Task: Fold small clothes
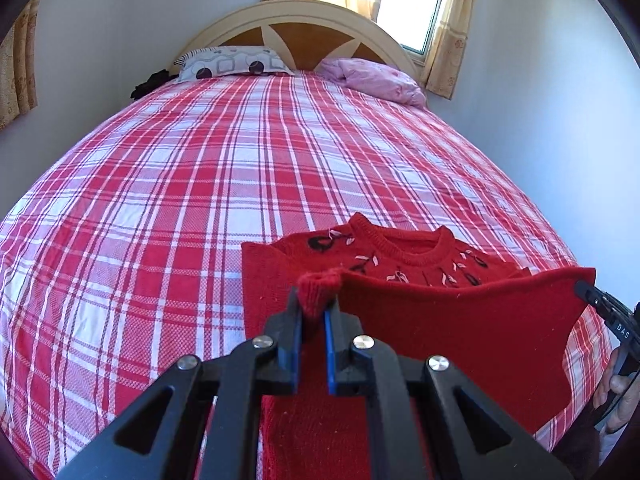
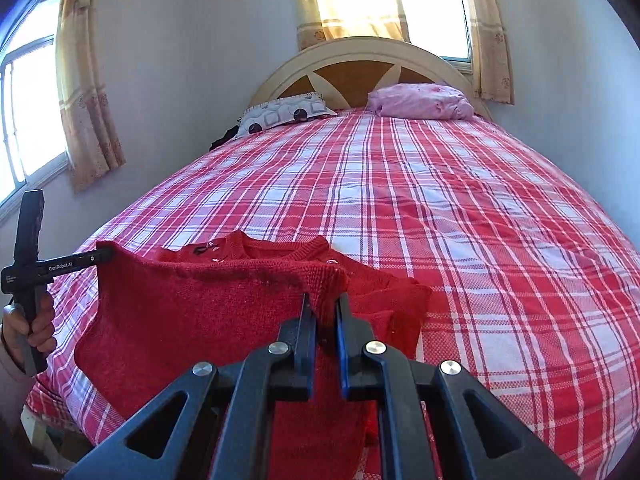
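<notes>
A red knitted sweater (image 1: 460,320) is lifted by its hem above the near end of a bed covered in a red-and-white plaid sheet (image 1: 200,184). The left gripper (image 1: 314,304), seen from its own camera, is clamped on one bunched corner of the hem, red knit pinched between its blue pads (image 1: 297,344). The right gripper (image 2: 323,304) is likewise closed on the opposite corner of the hem, wool wedged between its jaws. Between the two corners the hem is drawn taut in the air, while the sweater's upper part, with its round ribbed collar (image 1: 412,248) and dark and pale embroidered motifs across the chest, lies flat on the sheet just beyond the raised edge. In the right wrist view, a hand (image 2: 38,324) wraps the black handle of the left gripper at the sweater's left corner; in the left wrist view, fingers (image 1: 618,388) are visible at the sweater's right corner, beside the right gripper's black body. Far beyond the sweater, at the head of the bed, a patterned grey-and-white pillow (image 1: 232,62) and a crumpled pink pillow (image 1: 376,78) rest against an arched cream-and-wood headboard (image 1: 304,28). Beige curtains (image 2: 86,92) frame sunlit windows (image 2: 430,4) on the pale walls behind.
</notes>
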